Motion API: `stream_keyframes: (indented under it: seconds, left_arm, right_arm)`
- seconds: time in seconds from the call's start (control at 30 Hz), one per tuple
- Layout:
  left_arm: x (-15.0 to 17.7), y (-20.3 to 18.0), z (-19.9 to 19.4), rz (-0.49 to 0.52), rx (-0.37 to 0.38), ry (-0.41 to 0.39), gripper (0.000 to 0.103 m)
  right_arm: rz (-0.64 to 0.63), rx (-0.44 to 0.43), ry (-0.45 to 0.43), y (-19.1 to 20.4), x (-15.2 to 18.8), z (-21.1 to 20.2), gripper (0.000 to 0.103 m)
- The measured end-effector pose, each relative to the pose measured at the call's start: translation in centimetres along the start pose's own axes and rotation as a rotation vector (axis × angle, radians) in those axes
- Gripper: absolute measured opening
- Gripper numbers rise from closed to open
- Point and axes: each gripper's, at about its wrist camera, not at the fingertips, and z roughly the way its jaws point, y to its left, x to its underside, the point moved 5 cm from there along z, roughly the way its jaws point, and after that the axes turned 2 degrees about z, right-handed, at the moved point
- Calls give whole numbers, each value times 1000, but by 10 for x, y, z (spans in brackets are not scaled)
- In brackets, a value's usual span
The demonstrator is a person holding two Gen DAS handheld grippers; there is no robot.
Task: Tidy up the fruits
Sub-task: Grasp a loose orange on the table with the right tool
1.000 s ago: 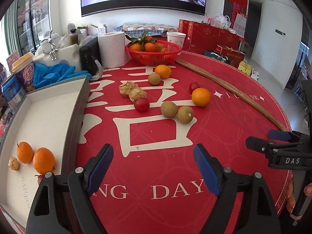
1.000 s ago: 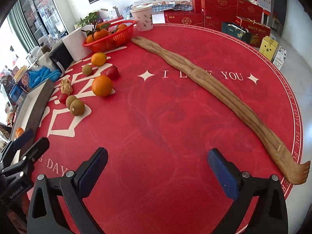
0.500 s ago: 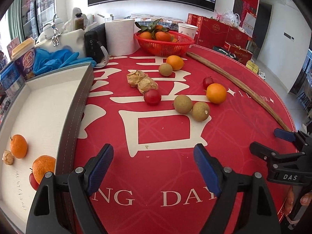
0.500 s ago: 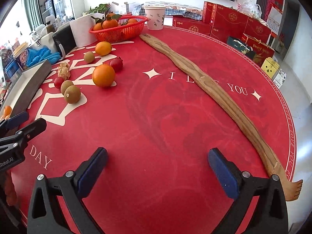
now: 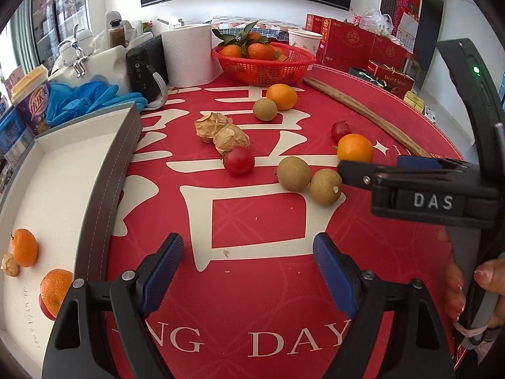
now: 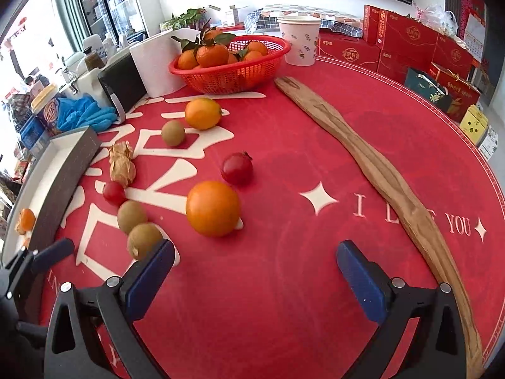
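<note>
Right gripper (image 6: 255,271): jaws apart, empty.
Left gripper (image 5: 249,268): jaws apart, empty.
Orange (image 6: 213,208): mid-worktop, just ahead-left of right jaws; nearer the right hand.
Tray (image 5: 104,170): left worktop edge.

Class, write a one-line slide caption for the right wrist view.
Open right gripper hovers over the red tablecloth near an orange, kiwis and tomatoes.

Round table (image 6: 315,284) under red printed cloth, strewn with oranges (image 6: 212,208), kiwis (image 5: 293,173), cherry tomatoes (image 5: 239,161), husked physalis (image 5: 231,139), a red basket (image 6: 233,72), a wooden strip (image 6: 378,164), a white tray (image 5: 60,183).
</note>
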Motion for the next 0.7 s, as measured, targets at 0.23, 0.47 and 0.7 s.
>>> stream_keyframes:
  seconds: [0.23, 0.47, 0.7]
  left_arm:
    - [-15, 4, 2, -18, -3, 3, 87]
    - [-26, -7, 11, -11, 12, 25, 78]
    - [-21, -36, 14, -48, 42, 56, 69]
  right_arm:
    - [-75, 25, -54, 18, -12, 5, 37]
    - [37, -43, -46, -19, -4, -12, 37]
    - [96, -72, -35, -46, 4, -23, 37]
